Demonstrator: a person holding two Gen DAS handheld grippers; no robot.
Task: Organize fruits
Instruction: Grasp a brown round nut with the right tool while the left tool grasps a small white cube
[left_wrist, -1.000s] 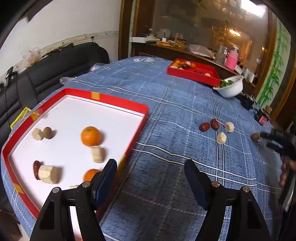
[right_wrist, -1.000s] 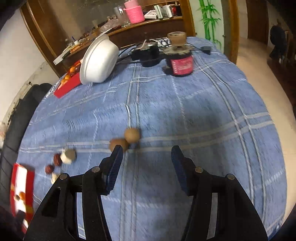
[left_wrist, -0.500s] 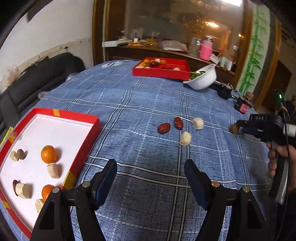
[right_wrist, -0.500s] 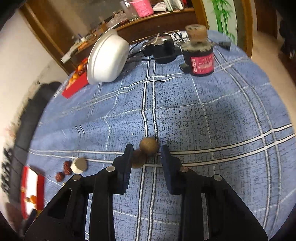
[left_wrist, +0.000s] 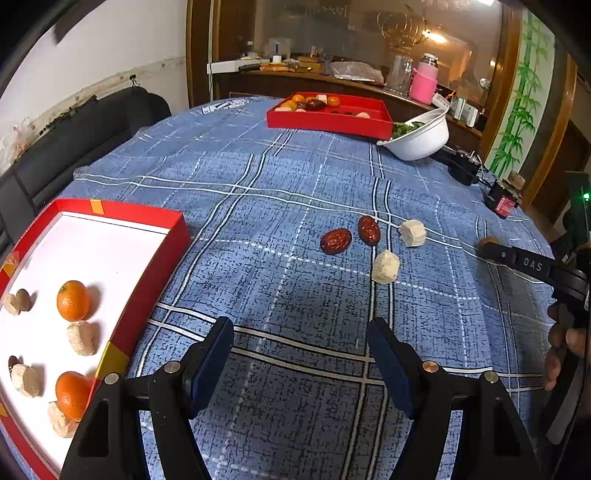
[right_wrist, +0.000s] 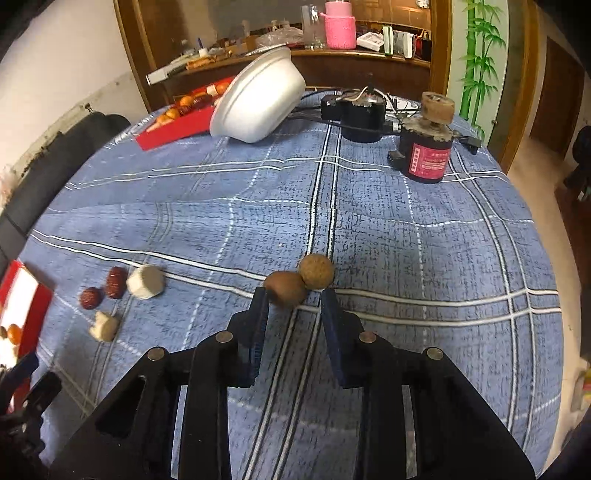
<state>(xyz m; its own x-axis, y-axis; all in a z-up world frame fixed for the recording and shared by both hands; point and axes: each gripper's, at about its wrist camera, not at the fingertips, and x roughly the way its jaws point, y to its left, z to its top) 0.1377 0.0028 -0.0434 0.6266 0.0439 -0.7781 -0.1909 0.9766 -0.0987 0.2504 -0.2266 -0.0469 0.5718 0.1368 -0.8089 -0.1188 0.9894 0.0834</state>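
Two small brown round fruits lie touching on the blue checked cloth: a darker one (right_wrist: 286, 288) and a lighter one (right_wrist: 316, 271). My right gripper (right_wrist: 293, 301) is partly open, its tips just short of the darker fruit, holding nothing. It also shows in the left wrist view (left_wrist: 532, 264). My left gripper (left_wrist: 301, 339) is open and empty above the cloth. Ahead of it lie two red dates (left_wrist: 335, 240) (left_wrist: 369, 230) and two pale chunks (left_wrist: 386, 266) (left_wrist: 412, 232). The red tray (left_wrist: 147, 258) at left holds oranges and pale chunks.
A second red tray (left_wrist: 328, 120) of fruit and a tilted white bowl (right_wrist: 258, 105) stand at the far side. A black device (right_wrist: 364, 110) with cables and a red-labelled black cylinder (right_wrist: 428, 151) stand at the far right. A dark sofa (left_wrist: 74, 140) borders the table's left.
My left gripper swung right, away from the tray toward the dates and chunks. My right gripper narrowed, then opened slightly, and closed in on the darker brown fruit.
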